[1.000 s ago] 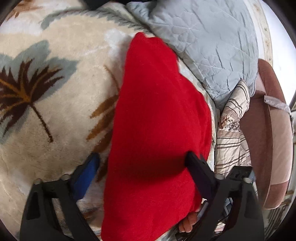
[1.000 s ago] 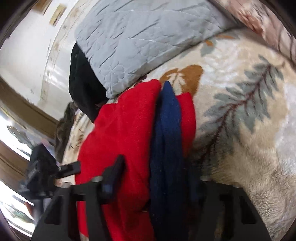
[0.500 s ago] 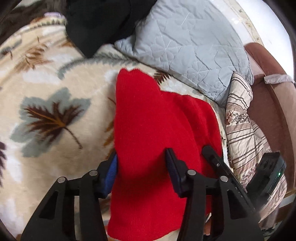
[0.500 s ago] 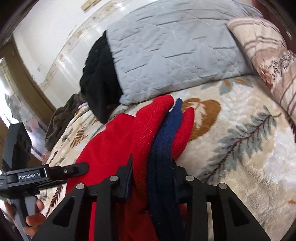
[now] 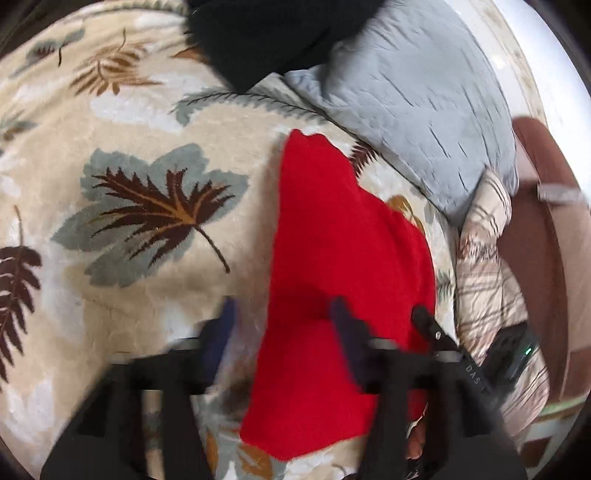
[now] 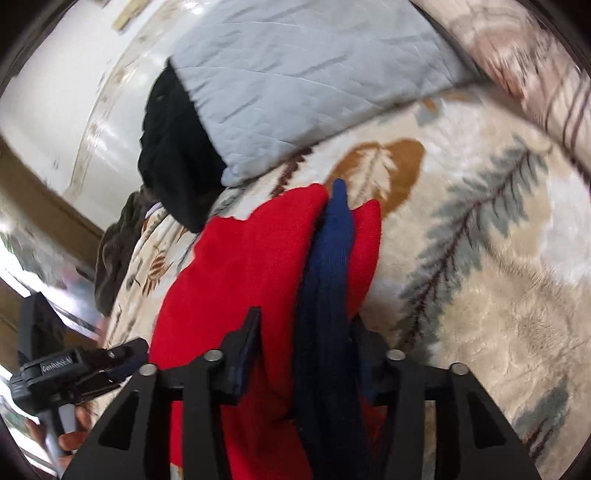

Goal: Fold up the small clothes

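A red knitted garment point(image 5: 332, 266) lies folded on the leaf-patterned blanket point(image 5: 147, 206). In the right wrist view it shows as red cloth point(image 6: 240, 280) with a navy blue layer point(image 6: 328, 295) in the fold. My left gripper point(image 5: 282, 325) is blurred and open; its left finger is off the cloth over the blanket, its right finger lies over the red cloth. My right gripper point(image 6: 306, 343) is closed on the red and navy edge, which runs between its fingers. The right gripper also shows at the red garment's right edge point(image 5: 436, 332).
A grey quilted pillow point(image 5: 424, 110) and a black garment point(image 5: 266, 33) lie at the far side of the blanket. A striped cushion point(image 5: 484, 266) and a brown seat point(image 5: 546, 229) stand at the right. A dark brownish cloth point(image 6: 118, 247) lies at the blanket's far left.
My left gripper has opened from around the red cloth and drawn back to the left, blurred with motion. My right gripper keeps its hold on the red and navy edge.
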`<state>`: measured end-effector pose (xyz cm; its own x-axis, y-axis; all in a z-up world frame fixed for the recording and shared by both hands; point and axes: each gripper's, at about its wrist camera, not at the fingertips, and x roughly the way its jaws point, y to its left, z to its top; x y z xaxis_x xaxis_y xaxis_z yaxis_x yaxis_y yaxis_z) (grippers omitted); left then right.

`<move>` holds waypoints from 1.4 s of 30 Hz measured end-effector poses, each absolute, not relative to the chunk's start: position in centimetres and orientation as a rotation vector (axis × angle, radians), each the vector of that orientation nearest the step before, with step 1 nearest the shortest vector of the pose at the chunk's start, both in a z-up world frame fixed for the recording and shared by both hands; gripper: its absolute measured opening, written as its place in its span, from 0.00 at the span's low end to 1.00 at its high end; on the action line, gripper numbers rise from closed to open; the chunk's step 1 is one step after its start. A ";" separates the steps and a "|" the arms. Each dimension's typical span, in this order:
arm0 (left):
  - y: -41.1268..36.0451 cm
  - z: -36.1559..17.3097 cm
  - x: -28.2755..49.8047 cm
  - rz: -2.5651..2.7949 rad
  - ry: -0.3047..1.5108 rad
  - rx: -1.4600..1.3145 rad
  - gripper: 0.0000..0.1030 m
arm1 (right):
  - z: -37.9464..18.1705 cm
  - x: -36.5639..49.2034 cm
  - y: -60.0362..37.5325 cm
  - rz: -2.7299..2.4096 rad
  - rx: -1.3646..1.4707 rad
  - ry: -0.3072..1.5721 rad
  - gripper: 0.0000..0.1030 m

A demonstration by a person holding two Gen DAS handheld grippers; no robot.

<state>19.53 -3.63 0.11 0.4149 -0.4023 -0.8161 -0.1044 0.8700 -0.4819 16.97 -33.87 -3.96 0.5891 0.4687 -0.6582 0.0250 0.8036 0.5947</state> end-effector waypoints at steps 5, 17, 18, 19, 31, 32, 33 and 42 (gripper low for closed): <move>-3.6 -2.6 22.0 -0.305 1.185 -0.654 0.74 | -5.2 18.6 -34.4 0.341 0.698 0.941 0.68; -7.2 -3.4 23.0 -0.355 1.191 -0.615 0.60 | -4.7 19.0 -32.1 0.367 0.560 0.904 0.40; -7.2 -3.2 22.8 -0.354 1.183 -0.606 0.58 | -4.4 18.9 -32.0 0.367 0.549 0.895 0.38; -7.3 -3.0 22.7 -0.353 1.174 -0.598 0.57 | -4.2 18.7 -31.9 0.368 0.548 0.889 0.38; -5.0 0.1 19.3 -0.317 1.101 -0.571 0.56 | -2.4 17.3 -29.8 0.497 0.580 0.878 0.37; -4.4 0.3 18.8 -0.310 1.097 -0.566 0.56 | -2.2 17.1 -29.3 0.508 0.576 0.880 0.37; -3.9 0.5 18.3 -0.305 1.094 -0.562 0.56 | -2.1 16.8 -28.7 0.520 0.570 0.886 0.37; 1.9 -0.4 13.4 -0.275 1.105 -0.590 0.57 | -2.3 12.9 -23.3 0.603 0.521 0.936 0.36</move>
